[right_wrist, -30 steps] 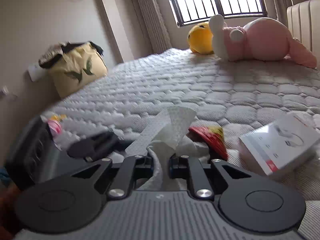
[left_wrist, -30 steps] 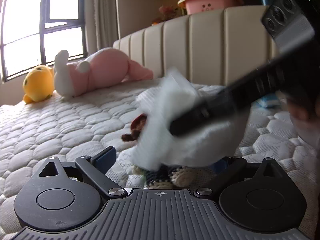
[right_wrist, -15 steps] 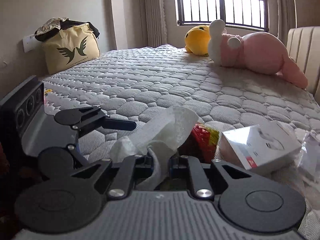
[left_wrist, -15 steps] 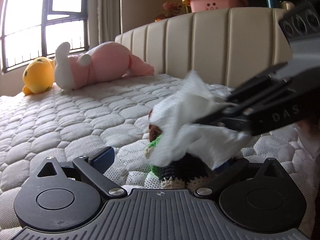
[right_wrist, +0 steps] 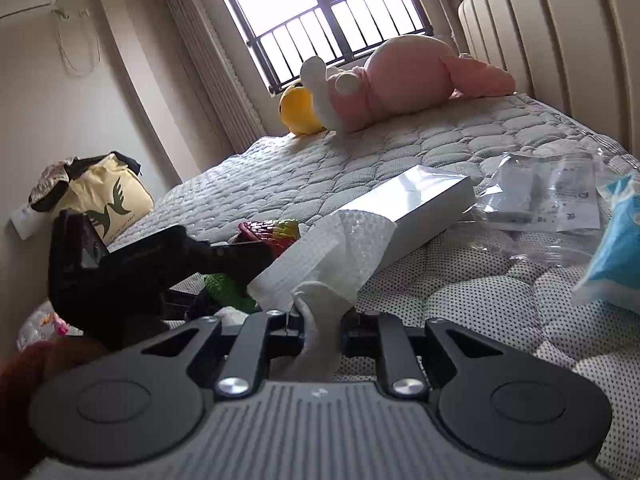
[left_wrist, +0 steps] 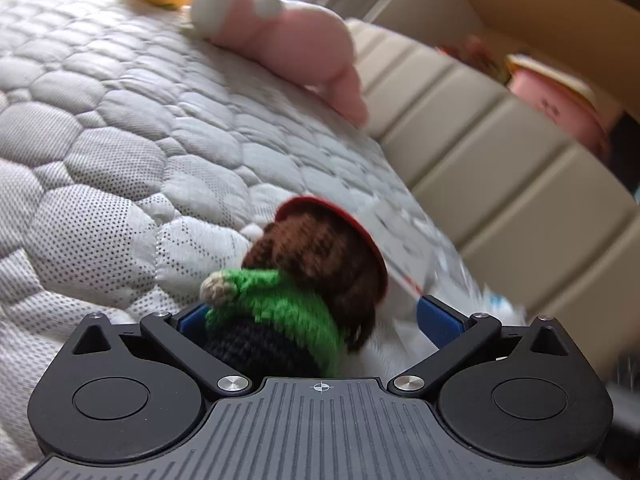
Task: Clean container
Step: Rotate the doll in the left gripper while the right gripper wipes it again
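2 plush toys (right_wrist: 400, 80), 1 box (right_wrist: 412, 200).

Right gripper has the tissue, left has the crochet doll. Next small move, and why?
Probably bring the right gripper left and lay the tissue back onto the crochet doll. The tissue is pinched between the right fingers but hangs clear of the doll, which sits between the left gripper's wide-spread fingers, its knitted surface uncovered, so no wiping contact exists now.

My left gripper (left_wrist: 316, 316): tilted, low over bed, blue pads wide apart; L pad touches knitted doll (left_wrist: 296, 280) sitting between, R pad clear of it. My right gripper (right_wrist: 322, 322): jaws pinched on white paper towel (right_wrist: 320, 256), towel sticking up fwd. Left gripper seen from right cam, black, just left of towel.
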The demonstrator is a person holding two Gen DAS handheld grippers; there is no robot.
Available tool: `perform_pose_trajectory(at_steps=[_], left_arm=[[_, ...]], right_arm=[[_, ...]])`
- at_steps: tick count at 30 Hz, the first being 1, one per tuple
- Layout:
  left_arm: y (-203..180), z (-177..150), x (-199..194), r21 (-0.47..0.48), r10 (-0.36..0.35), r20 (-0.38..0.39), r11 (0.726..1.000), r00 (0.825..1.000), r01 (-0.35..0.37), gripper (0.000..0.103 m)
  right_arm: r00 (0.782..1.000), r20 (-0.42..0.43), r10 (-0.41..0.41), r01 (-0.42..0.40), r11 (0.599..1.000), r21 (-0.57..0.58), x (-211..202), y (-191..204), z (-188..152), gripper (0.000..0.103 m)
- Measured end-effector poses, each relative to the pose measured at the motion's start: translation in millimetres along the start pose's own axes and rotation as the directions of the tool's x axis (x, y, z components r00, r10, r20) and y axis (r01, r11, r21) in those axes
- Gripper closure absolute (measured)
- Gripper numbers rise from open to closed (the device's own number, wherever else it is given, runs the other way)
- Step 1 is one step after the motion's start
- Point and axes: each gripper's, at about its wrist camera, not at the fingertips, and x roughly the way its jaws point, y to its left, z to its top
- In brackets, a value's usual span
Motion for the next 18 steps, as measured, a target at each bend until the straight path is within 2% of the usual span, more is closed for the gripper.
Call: perform_pose_trajectory(at_steps=[2, 3, 4, 5, 6, 7, 8, 10, 11, 12, 13, 14, 15, 17, 18], left_arm=[[-5, -1, 3, 0.033, 0.018, 0.032, 0.999, 0.999, -0.019, 0.013], [-7, -1, 3, 0.062, 0.013, 0.033, 0.998, 0.999, -0.015, 0.025], [-10, -1, 2, 0.099, 0.009, 0.030, 0.995, 1.000, -0.012, 0.026], [-17, -1, 0, 0.181, 0.023, 0.037, 0.983, 0.999, -0.029, 0.026], [-26, -2, -2, 0.293, 0.043, 0.051, 0.954, 0.998, -0.056, 0.028], [-37, -7, -5, 0.430, 0.069, 0.078, 0.898, 0.995, -0.096, 0.029], [-49, -14, -9, 0.577, 0.094, 0.119, 0.803, 0.988, -0.146, 0.029], [-65, -34, -17, 0.802, 0.102, 0.188, 0.558, 0.977, -0.212, 0.029], [-68, -44, -20, 0.865, 0.092, 0.197, 0.453, 0.976, -0.217, 0.029], [-68, -52, -23, 0.899, 0.082, 0.178, 0.392, 0.981, -0.196, 0.029], [-66, -57, -24, 0.913, 0.072, 0.142, 0.376, 0.987, -0.159, 0.029], [-63, -62, -25, 0.915, 0.059, 0.115, 0.383, 0.992, -0.129, 0.029], [-60, -69, -25, 0.918, 0.048, 0.115, 0.376, 0.992, -0.125, 0.028], [-62, -82, -24, 0.933, 0.044, 0.168, 0.316, 0.985, -0.173, 0.026], [-63, -86, -23, 0.935, 0.041, 0.190, 0.296, 0.981, -0.193, 0.026]], right_arm=[[1.000, 0.018, -0.001, 0.000, 1.000, 0.016, -9, -4, -4, 0.081], [1.000, 0.027, 0.000, 0.000, 1.000, 0.027, -13, -6, -5, 0.081], [0.999, 0.034, 0.000, -0.001, 0.999, 0.035, -17, -8, -6, 0.081], [0.999, 0.042, 0.000, -0.002, 0.999, 0.041, -22, -9, -6, 0.081], [0.999, 0.052, -0.001, -0.001, 0.999, 0.042, -26, -10, -6, 0.081], [0.998, 0.061, -0.002, 0.000, 0.999, 0.042, -30, -11, -5, 0.081], [0.998, 0.069, -0.003, 0.000, 0.999, 0.040, -32, -10, -4, 0.081], [0.996, 0.085, 0.004, -0.007, 0.999, 0.038, -33, -7, 0, 0.081], [0.996, 0.093, 0.012, -0.015, 0.999, 0.038, -33, -5, 2, 0.081], [0.995, 0.100, 0.020, -0.024, 0.999, 0.037, -32, -3, 4, 0.081], [0.994, 0.105, 0.031, -0.035, 0.999, 0.035, -29, 1, 6, 0.081], [0.993, 0.112, 0.046, -0.049, 0.998, 0.031, -25, 7, 8, 0.081], [0.992, 0.114, 0.062, -0.065, 0.998, 0.024, -20, 13, 10, 0.081], [0.989, 0.104, 0.103, -0.103, 0.995, -0.002, -8, 30, 15, 0.081], [0.987, 0.089, 0.131, -0.129, 0.991, -0.027, -2, 41, 18, 0.081]])
